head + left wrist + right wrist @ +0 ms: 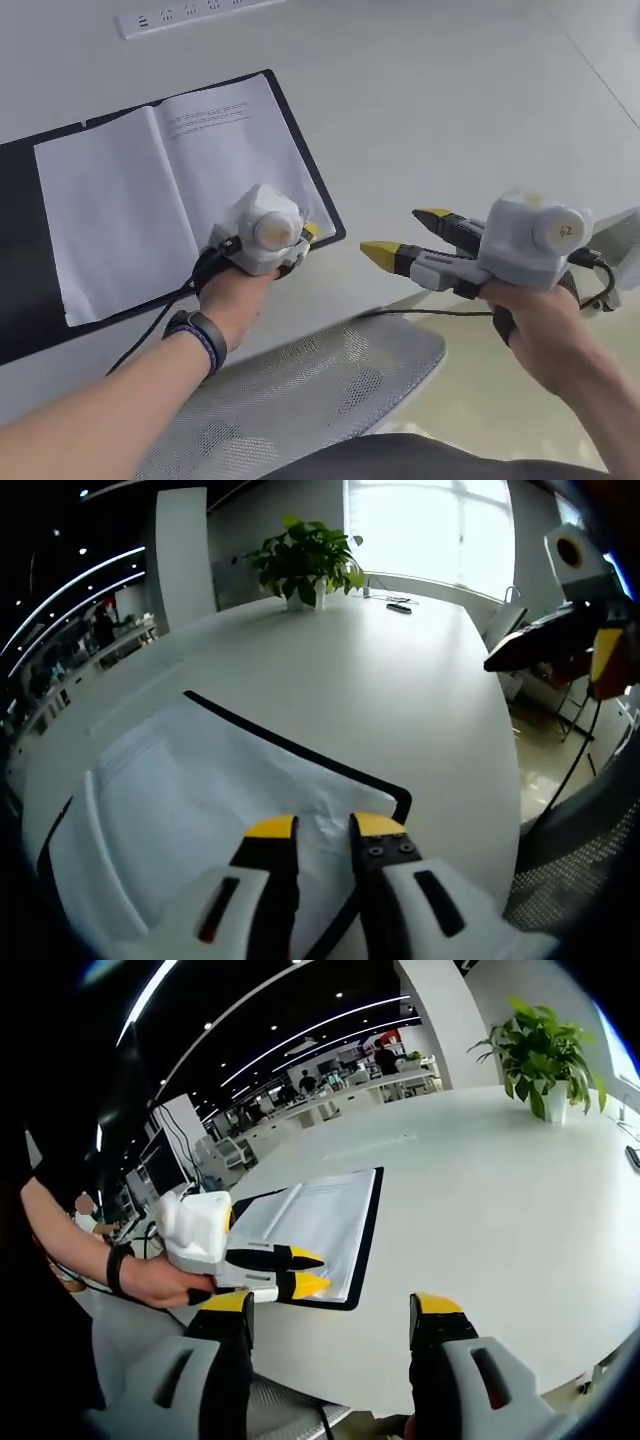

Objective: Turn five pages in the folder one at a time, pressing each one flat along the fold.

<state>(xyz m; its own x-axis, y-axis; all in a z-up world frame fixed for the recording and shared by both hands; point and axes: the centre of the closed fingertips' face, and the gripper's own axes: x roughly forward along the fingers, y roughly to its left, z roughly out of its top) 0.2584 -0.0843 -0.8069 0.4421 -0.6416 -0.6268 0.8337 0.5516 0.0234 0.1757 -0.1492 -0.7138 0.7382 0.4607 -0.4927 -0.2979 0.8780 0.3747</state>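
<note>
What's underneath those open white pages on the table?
A black folder cover lies under the white pages, showing as a border around them. Whether more sheets lie beneath the top ones is hidden.

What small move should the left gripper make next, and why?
Probably pinch the near corner of the right-hand page and lift it slightly. The left gripper sits at that corner of the open folder, jaws almost together; whether they already hold paper is unclear. The right gripper hangs open beyond the table edge, free to press the fold later.
</note>
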